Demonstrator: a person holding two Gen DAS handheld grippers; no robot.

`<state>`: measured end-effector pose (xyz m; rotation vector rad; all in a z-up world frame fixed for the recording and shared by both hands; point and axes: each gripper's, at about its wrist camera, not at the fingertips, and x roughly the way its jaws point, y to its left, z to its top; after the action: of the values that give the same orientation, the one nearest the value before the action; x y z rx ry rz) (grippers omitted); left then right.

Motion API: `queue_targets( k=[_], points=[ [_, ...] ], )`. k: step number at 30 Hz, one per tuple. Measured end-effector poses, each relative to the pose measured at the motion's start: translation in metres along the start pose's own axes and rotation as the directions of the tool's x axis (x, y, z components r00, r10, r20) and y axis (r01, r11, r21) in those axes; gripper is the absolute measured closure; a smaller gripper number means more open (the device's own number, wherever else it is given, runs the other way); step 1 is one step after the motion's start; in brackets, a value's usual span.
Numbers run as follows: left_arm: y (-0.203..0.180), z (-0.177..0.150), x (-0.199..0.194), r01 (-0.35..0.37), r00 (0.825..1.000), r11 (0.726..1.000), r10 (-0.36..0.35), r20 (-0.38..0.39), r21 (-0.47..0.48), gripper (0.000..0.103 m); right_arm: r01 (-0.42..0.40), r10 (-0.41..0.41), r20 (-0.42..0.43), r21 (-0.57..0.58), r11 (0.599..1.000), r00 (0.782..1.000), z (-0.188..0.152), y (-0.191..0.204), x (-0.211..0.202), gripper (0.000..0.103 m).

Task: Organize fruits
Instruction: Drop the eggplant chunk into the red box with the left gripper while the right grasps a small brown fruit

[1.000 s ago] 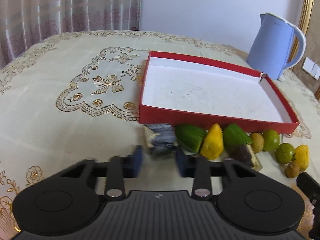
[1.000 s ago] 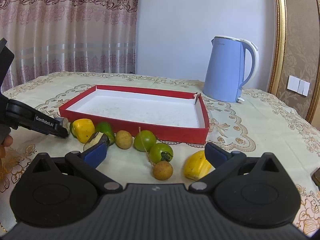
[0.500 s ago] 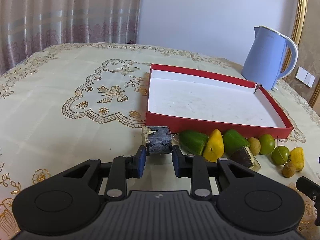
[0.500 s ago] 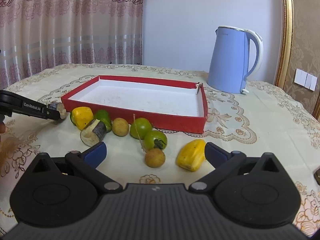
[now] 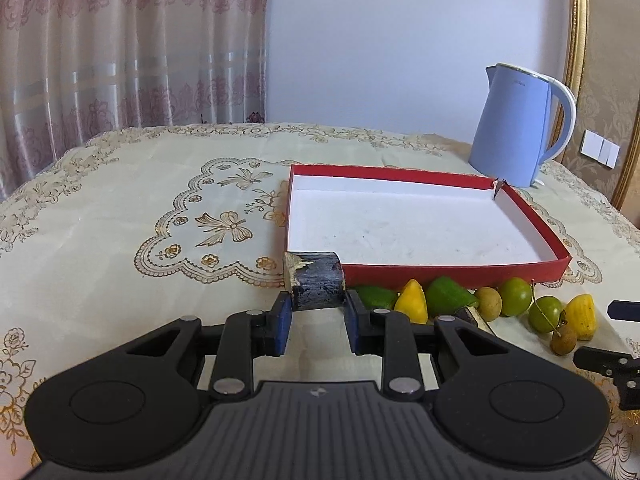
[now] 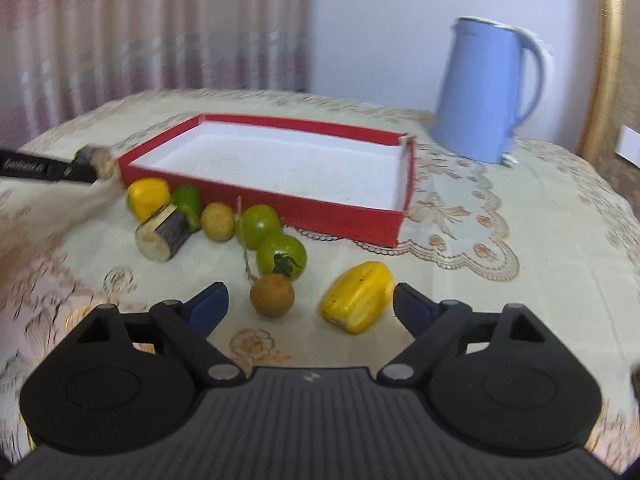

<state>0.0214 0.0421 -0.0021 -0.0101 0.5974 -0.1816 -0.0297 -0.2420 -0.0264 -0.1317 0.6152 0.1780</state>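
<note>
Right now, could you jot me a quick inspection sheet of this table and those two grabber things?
Surface: cream embroidered tablecloth.
Job's things: empty red tray; loose fruits in front of it, among them a yellow piece, a brown round fruit and a green tomato.
Clutter: blue kettle behind the tray.
Grippers: left gripper shut on a dark cane piece; right gripper open, jaws just closing, nothing gripped.
Cables: nothing seen.
Surroundings: curtain, plain wall.

Left gripper (image 5: pixel 316 316) has lifted the dark cane piece (image 5: pixel 315 280) to the red box (image 5: pixel 456 270) corner; right gripper (image 6: pixel 308 306) jaws have been narrowing, with nothing clamped between them.
</note>
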Motion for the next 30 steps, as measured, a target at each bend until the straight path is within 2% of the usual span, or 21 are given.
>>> queue_targets(
  k=[3, 7, 9, 13, 15, 18, 22, 25, 26, 28, 29, 30],
  points=[
    [-0.002, 0.002, 0.001, -0.001, 1.000, 1.000, 0.001, 0.003, 0.003, 0.076, -0.062, 0.062, -0.017, -0.012, 0.998, 0.998, 0.002, 0.005, -0.002, 0.035],
    [-0.010, 0.013, 0.003, 0.049, 0.999, 0.999, -0.049, 0.005, 0.022, 0.076, -0.096, 0.096, 0.003, -0.051, 0.994, 0.995, 0.004, 0.024, 0.004, 0.036],
    [-0.016, 0.025, 0.009, 0.074, 0.997, 0.997, -0.074, 0.004, 0.029, 0.076, -0.120, 0.119, -0.005, -0.041, 0.992, 0.993, 0.007, 0.026, 0.012, 0.045],
    [-0.028, 0.057, 0.036, 0.067, 0.998, 0.996, -0.068, 0.016, 0.065, 0.076, -0.084, 0.083, -0.013, -0.076, 0.994, 0.996, 0.009, 0.033, 0.017, 0.051],
    [-0.034, 0.072, 0.061, 0.057, 0.998, 0.995, -0.056, -0.012, 0.076, 0.076, -0.081, 0.080, -0.019, -0.080, 0.994, 0.997, 0.010, 0.033, 0.018, 0.051],
    [-0.040, 0.089, 0.096, 0.052, 0.997, 0.995, -0.046, -0.062, 0.089, 0.076, -0.062, 0.059, -0.032, -0.102, 0.993, 0.998, 0.013, 0.033, 0.020, 0.060],
    [-0.042, 0.095, 0.133, 0.054, 0.987, 0.996, -0.042, -0.158, 0.071, 0.075, -0.054, 0.049, -0.046, -0.115, 0.992, 0.998, 0.016, 0.030, 0.025, 0.067],
    [-0.038, 0.095, 0.129, 0.058, 0.987, 0.997, -0.051, -0.151, 0.041, 0.074, -0.052, 0.043, -0.063, -0.143, 0.988, 0.997, 0.017, 0.031, 0.024, 0.067],
    [-0.035, 0.095, 0.123, 0.059, 0.989, 0.998, -0.054, -0.139, 0.035, 0.070, -0.049, 0.039, -0.067, -0.150, 0.988, 0.997, 0.017, 0.032, 0.024, 0.067],
    [-0.030, 0.093, 0.107, 0.031, 0.994, 0.999, -0.028, -0.101, 0.025, 0.054, -0.045, 0.034, -0.071, -0.162, 0.986, 0.997, 0.017, 0.033, 0.024, 0.067],
    [-0.028, 0.091, 0.098, 0.011, 0.997, 1.000, -0.009, -0.075, 0.023, 0.041, -0.040, 0.028, -0.073, -0.167, 0.985, 0.997, 0.017, 0.033, 0.023, 0.068],
    [-0.027, 0.089, 0.086, -0.015, 0.999, 1.000, 0.017, -0.043, 0.024, 0.032, -0.033, 0.021, -0.075, -0.172, 0.985, 0.997, 0.017, 0.034, 0.023, 0.069]
  ],
)
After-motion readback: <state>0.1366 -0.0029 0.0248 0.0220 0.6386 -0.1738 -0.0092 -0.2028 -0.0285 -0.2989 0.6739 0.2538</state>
